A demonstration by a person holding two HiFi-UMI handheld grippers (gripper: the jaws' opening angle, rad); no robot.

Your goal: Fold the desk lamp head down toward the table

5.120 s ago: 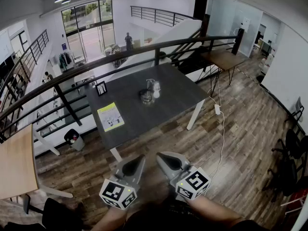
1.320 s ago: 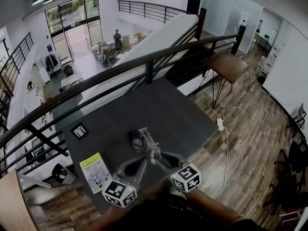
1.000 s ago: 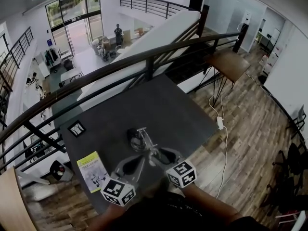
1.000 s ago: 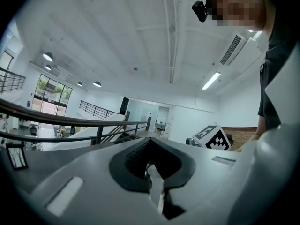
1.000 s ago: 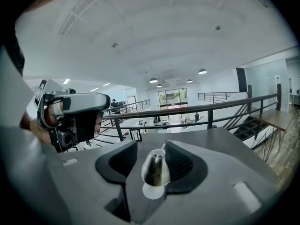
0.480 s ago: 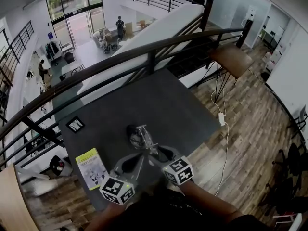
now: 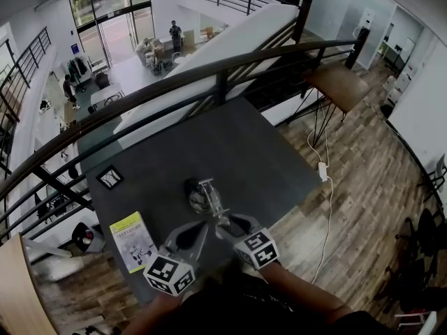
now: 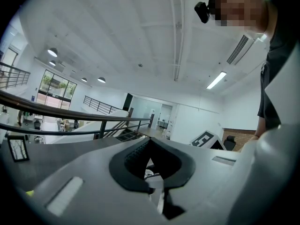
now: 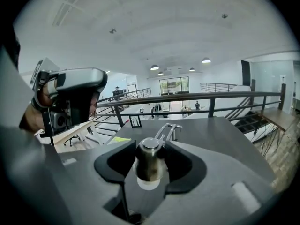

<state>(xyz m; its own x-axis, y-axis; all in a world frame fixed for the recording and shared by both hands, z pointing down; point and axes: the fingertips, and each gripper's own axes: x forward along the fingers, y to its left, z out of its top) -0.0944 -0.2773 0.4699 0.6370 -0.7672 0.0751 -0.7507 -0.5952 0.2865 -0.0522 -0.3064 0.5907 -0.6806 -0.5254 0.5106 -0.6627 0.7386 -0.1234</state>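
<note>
A small metal desk lamp stands on the dark table (image 7: 244, 152), with its round base (image 7: 195, 190) far from me and its thin arm (image 7: 211, 202) slanting toward me. The lamp head (image 9: 149, 162), a steel cylinder with a white bulb face, sits between the pads of my right gripper (image 9: 150, 146). That gripper's jaws are closing and both pads lie against the head's sides. In the head view the right gripper (image 7: 230, 223) covers the head. My left gripper (image 7: 187, 234) hovers just left of it, apart from the lamp. Its tips (image 8: 149, 142) meet, with nothing held.
A yellow booklet (image 7: 133, 241) lies at the table's near left and a small picture frame (image 7: 109, 177) stands at the far left. A black railing (image 7: 223, 68) runs behind the table. A power cord (image 7: 323, 187) trails on the wooden floor to the right.
My right gripper has sunk a little with the lamp head between its jaws, tipping further downward. The left gripper has stayed where it was.
</note>
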